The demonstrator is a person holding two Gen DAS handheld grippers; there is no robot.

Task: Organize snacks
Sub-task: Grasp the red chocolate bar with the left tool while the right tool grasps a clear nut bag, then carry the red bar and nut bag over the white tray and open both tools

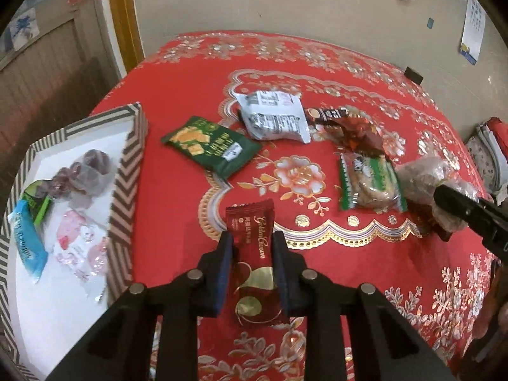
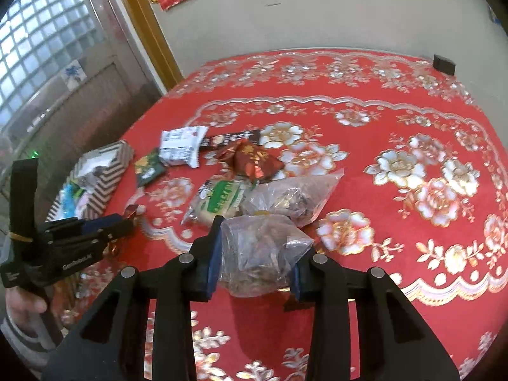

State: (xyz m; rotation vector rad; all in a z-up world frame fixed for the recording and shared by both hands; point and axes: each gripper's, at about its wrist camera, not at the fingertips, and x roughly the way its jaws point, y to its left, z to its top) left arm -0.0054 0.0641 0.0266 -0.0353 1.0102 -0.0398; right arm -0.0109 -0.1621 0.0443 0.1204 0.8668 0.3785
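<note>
Inside, the clear bag (image 2: 263, 254) clamped by the right gripper (image 2: 255, 254) holds indistinct brown contents. Left gripper (image 1: 252, 266) pinches a red "Golden Crown" wrapper (image 1: 254, 263).

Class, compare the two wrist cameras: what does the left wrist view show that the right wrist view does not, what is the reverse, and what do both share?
Only the left wrist view shows the inside of the striped box clearly, with its wrapped sweets, and the left hand-held gripper shut on the red Golden Crown packet.

Only the right wrist view shows the right hand-held gripper shut on a clear bag, a second clear bag behind it, and the glass-block window.

Both show the red floral tablecloth, the white packet and the dark green packet.
</note>
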